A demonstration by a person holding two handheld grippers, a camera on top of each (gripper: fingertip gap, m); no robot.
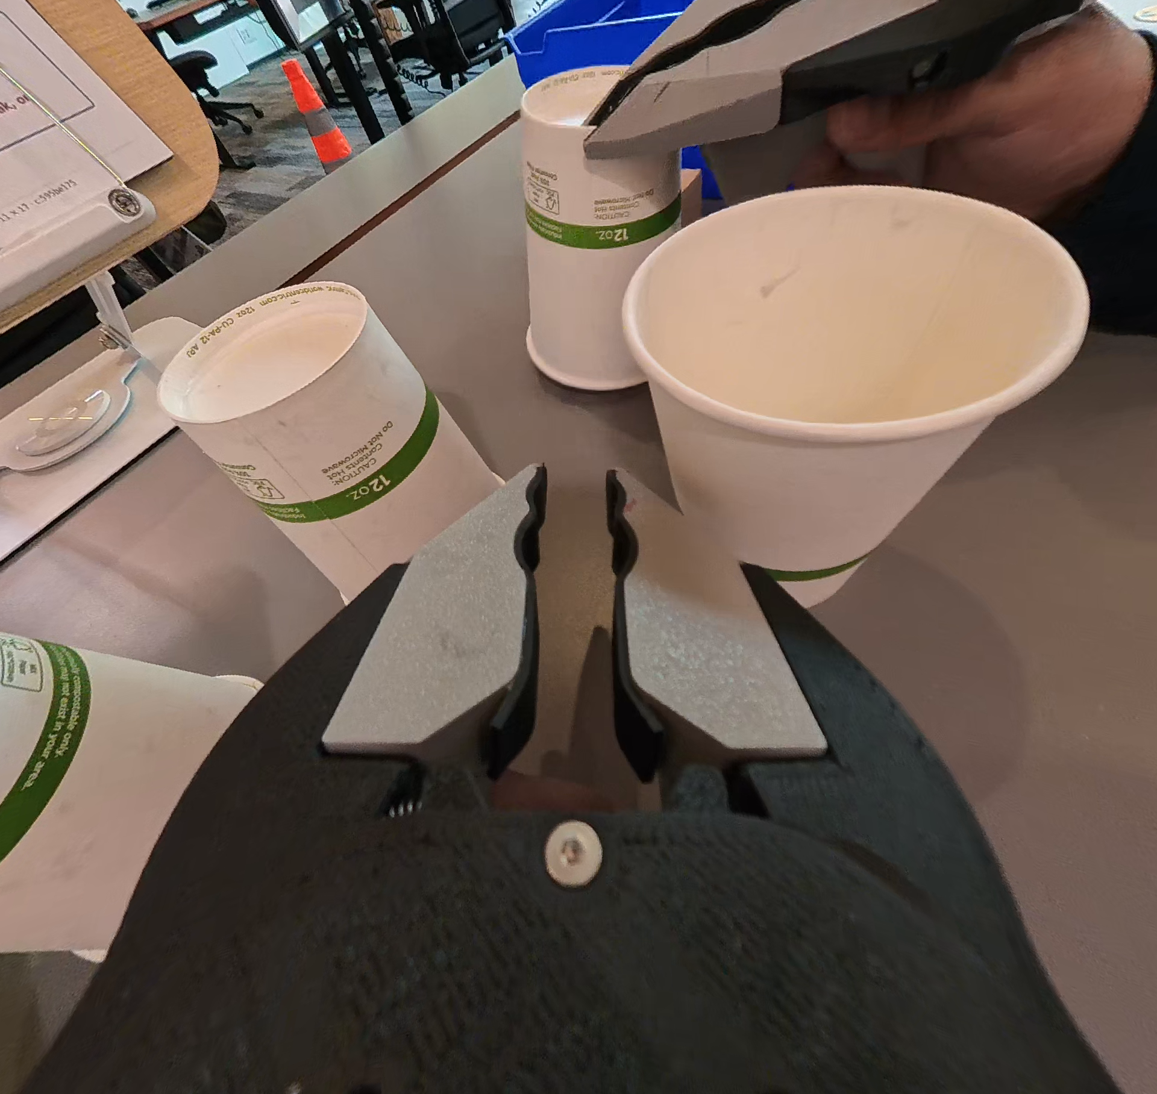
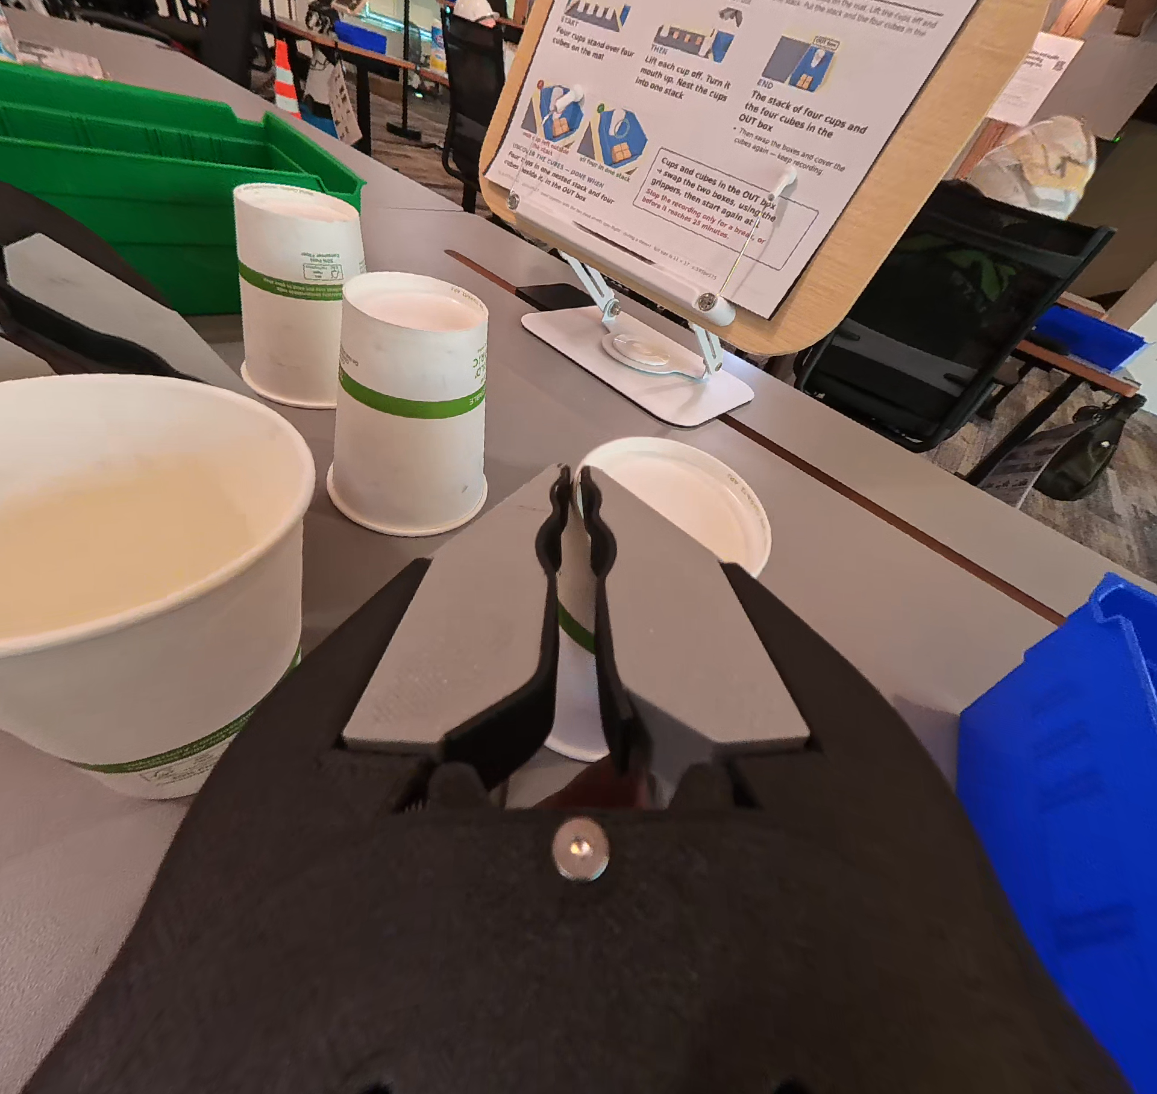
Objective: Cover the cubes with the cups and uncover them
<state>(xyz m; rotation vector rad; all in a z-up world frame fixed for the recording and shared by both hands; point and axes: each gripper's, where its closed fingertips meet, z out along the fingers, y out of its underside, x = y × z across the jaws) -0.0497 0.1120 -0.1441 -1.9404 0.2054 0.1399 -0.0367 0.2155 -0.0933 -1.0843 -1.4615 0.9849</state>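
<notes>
1. Cups: three white paper cups with green bands stand upside down on the grey table (image 2: 845,469); the upright white paper cup (image 1: 845,375) sits mouth-up among them.
2. Right gripper (image 2: 573,482) pinches the base rim of the upturned cup nearest the blue bin (image 2: 682,500); lift straight, gently.
3. Left gripper (image 1: 575,482) hangs narrowly parted, holding nothing, beside the upright cup.

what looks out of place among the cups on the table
One cup stands mouth up and tilts in the left wrist view, while three others, such as the near one, sit mouth down. No spills or damage show.
</notes>
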